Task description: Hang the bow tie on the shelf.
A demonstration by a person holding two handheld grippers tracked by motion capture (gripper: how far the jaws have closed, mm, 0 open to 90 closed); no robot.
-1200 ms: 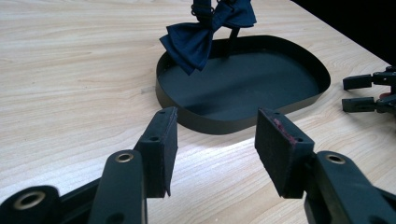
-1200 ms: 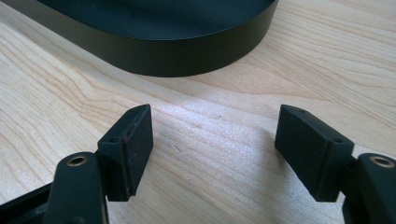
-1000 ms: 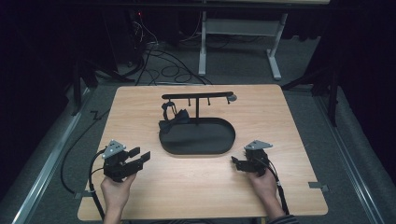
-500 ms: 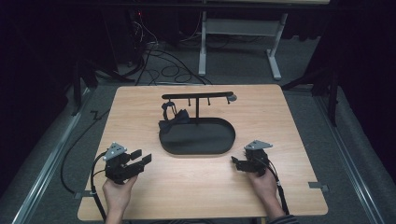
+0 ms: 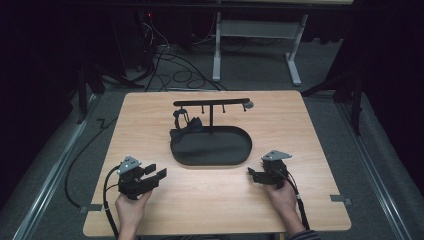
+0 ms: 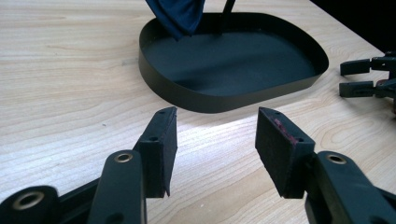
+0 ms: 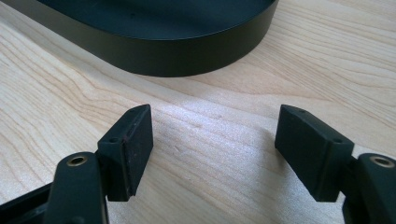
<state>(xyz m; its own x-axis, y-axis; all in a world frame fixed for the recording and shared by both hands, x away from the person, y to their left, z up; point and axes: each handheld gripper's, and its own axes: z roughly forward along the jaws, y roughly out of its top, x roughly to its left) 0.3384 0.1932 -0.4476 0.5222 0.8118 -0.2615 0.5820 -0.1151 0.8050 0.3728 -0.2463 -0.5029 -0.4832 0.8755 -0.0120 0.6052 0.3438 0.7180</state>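
Note:
A black oval tray (image 5: 220, 147) lies mid-table with a T-shaped black stand (image 5: 211, 103) rising from its far side. A dark bow tie (image 5: 184, 129) hangs from the stand's left end, its lower edge at the tray's left rim. My left gripper (image 5: 156, 170) rests on the wood in front of the tray's left end, open and empty. In the left gripper view the jaws (image 6: 217, 114) point at the tray wall (image 6: 224, 100), with the dark blue bow tie (image 6: 180, 16) beyond. My right gripper (image 5: 250, 175) sits open by the tray's right end, its jaws (image 7: 215, 112) empty before the tray wall (image 7: 163, 51).
The wooden table (image 5: 215, 205) has bare room in front of the tray, between the two hands. My right gripper (image 6: 342, 78) appears at the right edge of the left gripper view. Cables and a white table frame (image 5: 220, 30) lie on the floor beyond.
My left gripper has drifted slightly toward the table's front edge and a little to the right. The right gripper has not moved.

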